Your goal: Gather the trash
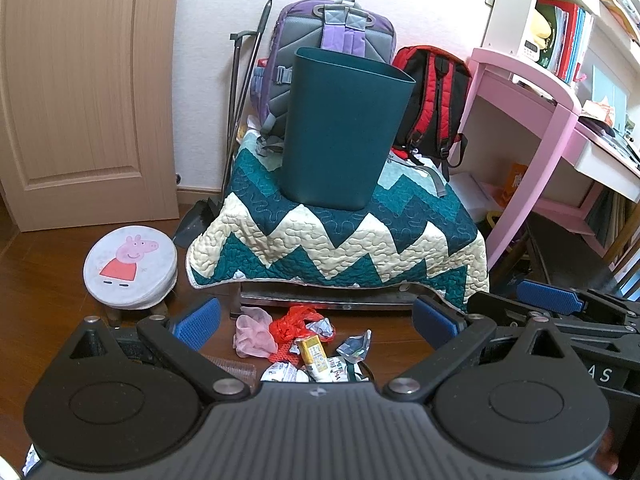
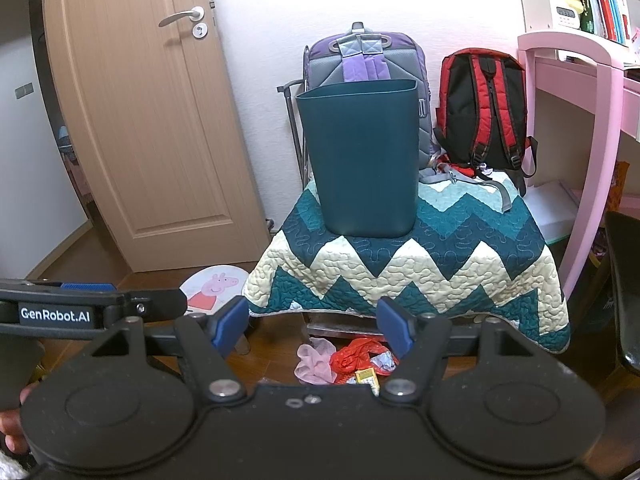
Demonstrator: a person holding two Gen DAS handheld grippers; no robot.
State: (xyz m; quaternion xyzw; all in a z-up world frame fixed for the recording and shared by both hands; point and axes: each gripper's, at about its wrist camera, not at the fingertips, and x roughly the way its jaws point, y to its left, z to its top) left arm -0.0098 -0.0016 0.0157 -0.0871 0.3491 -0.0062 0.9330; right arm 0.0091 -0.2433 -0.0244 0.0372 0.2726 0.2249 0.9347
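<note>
The trash lies heaped on the floor before the quilted stool, just ahead of and below both wide-open, empty grippers, left seemingly nearer than right, while the bin stands above on the quilt.

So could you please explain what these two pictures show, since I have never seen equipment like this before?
Nobody is using a robot here: a person holds a handheld gripper in each hand, and each carries a wide-angle camera looking along its fingers. One picture comes from the left gripper, the other from the right gripper. Both grippers are open and hold nothing. Ahead stands a dark green bin on a zigzag quilt. On the floor in front lies the trash: a pink bag, a red bag, a yellow carton and crumpled wrappers. Two backpacks lean against the wall behind the bin.
</note>
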